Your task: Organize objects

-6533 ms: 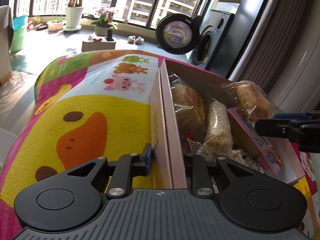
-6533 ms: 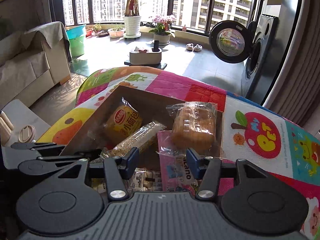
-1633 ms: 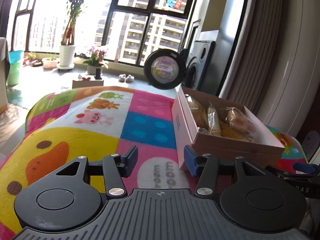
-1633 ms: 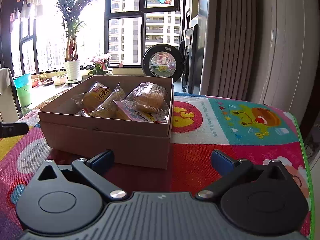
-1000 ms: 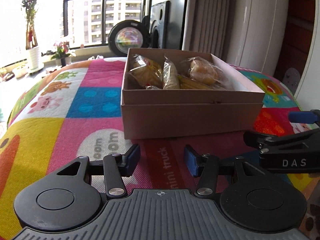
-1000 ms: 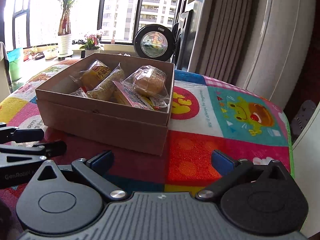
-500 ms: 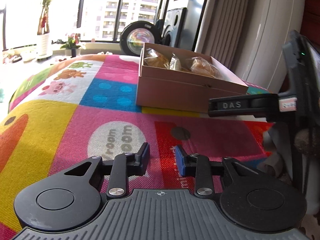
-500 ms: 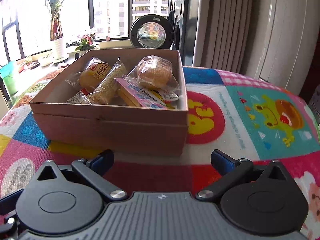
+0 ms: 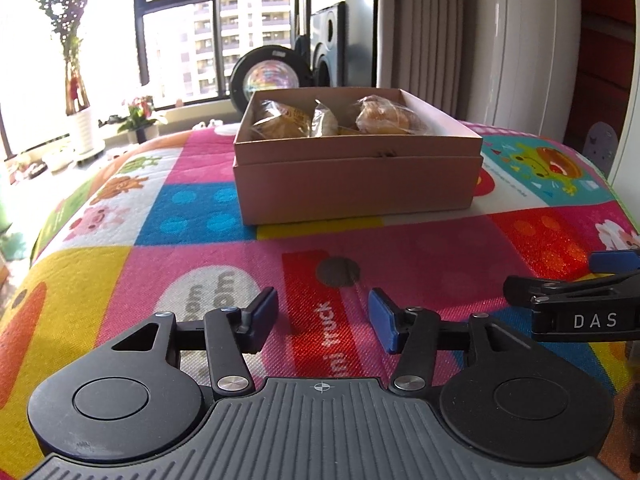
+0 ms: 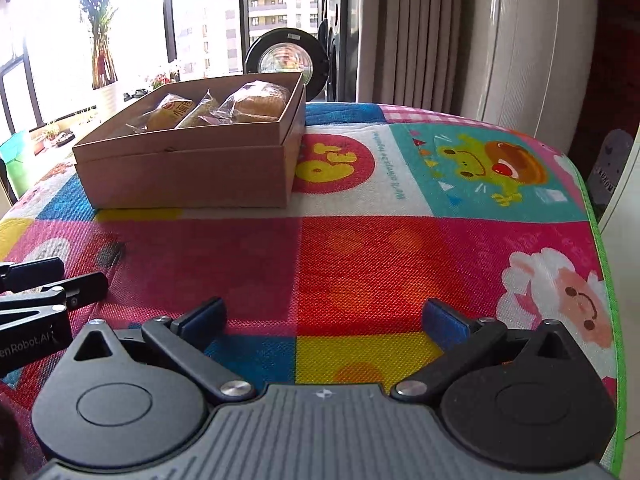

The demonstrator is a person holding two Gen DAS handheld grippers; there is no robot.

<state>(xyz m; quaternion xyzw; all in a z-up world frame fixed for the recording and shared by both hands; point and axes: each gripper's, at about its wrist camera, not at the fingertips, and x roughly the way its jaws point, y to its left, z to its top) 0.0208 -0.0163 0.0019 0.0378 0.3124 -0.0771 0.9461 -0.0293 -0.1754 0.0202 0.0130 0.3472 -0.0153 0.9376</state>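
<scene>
From my left wrist camera, the left gripper [image 9: 323,314] hangs just above the colourful play mat [image 9: 160,248] with its blue-padded fingers [image 9: 264,310] parted by a moderate gap and nothing between them. Beyond it, well apart, the cardboard box [image 9: 356,176] sits on the mat, open-topped, with wrapped bread and snack packets [image 9: 384,118] packed inside and rising a little over the rim. At the right edge I see the other tool's black finger marked "DAS".

From my right wrist camera, the right gripper [image 10: 324,316] is spread wide, empty, its pads [image 10: 446,322] over the red and yellow squares of the mat [image 10: 400,248] and touching nothing I can see. The box [image 10: 188,172] lies ahead and to the left, well clear of the fingers, its inner tray nested in a slightly larger outer shell. The packets [image 10: 256,102] lie side by side within. The left gripper's [image 10: 52,280] tips poke in at the left edge.
</scene>
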